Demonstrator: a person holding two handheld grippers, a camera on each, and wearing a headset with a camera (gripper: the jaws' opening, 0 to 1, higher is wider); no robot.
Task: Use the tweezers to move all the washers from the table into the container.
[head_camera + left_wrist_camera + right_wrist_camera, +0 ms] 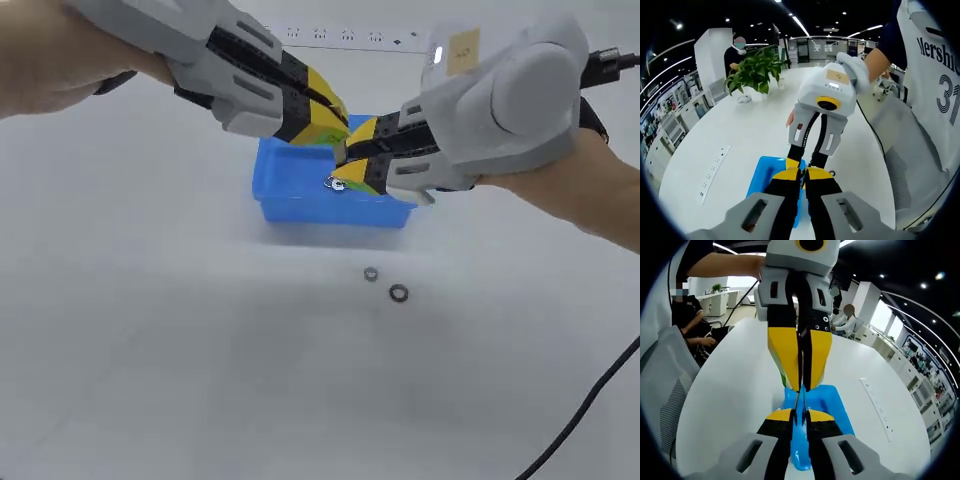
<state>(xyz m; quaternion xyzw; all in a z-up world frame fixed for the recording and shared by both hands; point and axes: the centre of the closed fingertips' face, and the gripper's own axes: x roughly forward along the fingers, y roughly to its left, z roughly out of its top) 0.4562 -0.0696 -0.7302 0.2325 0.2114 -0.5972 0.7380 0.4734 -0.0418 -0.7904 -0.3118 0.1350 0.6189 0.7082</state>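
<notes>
— Washers: look, count, place?
— Three small silver rings. Two washers [371,273] lie on the table [200,380], just before the blue container [300,205]. A third washer [337,183] sits at the container, beside the gripper tips.
— Grippers?
— Right gripper [800,415]: jaws closed on thin tweezers [799,401]. Left gripper [802,175]: jaws nearly together, load unclear. Shirt [935,75] reads "31".

I work over a white table [200,380]. A white power strip [340,36] lies along its far edge, and a black cable [590,400] crosses its near right corner. A leafy potted plant [757,70] stands at the far end, a person [735,52] just behind it. A grey mesh chair [665,385] sits beside the table.
</notes>
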